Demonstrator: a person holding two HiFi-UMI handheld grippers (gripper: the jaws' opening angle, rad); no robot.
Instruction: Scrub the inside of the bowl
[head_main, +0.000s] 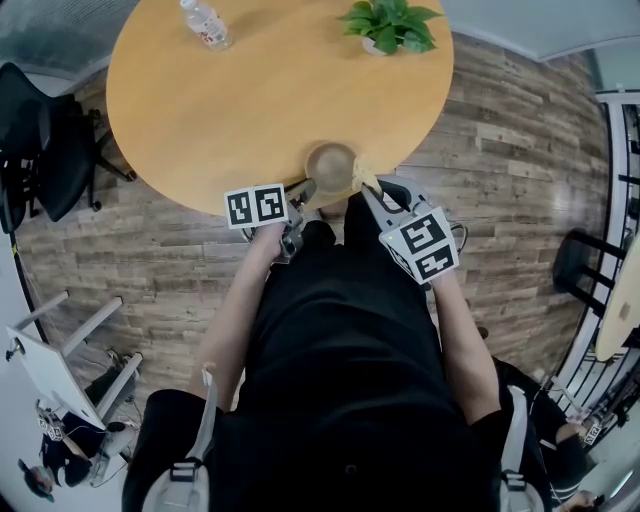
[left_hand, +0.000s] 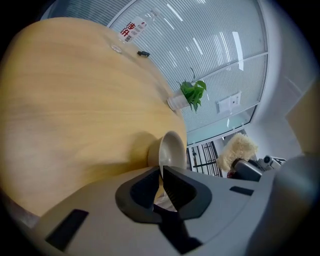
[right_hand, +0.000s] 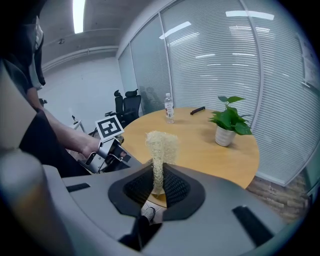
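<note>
A beige bowl (head_main: 330, 167) sits near the front edge of the round wooden table (head_main: 230, 100). My left gripper (head_main: 300, 194) reaches it from the left. In the left gripper view the bowl's (left_hand: 170, 148) near rim runs into the narrow gap of my left gripper (left_hand: 161, 173), and the pads close on it. My right gripper (head_main: 366, 184) hovers at the bowl's right side, shut on a pale loofah scrubber (right_hand: 161, 142). The scrubber stands up out of the right gripper (right_hand: 159, 171). The scrubber's tip (head_main: 364, 176) lies by the bowl's right rim.
A water bottle (head_main: 206, 24) and a potted plant (head_main: 390, 25) stand at the table's far side. A black office chair (head_main: 40, 150) is on the left, over wooden flooring. Glass walls with blinds (right_hand: 225, 55) surround the room.
</note>
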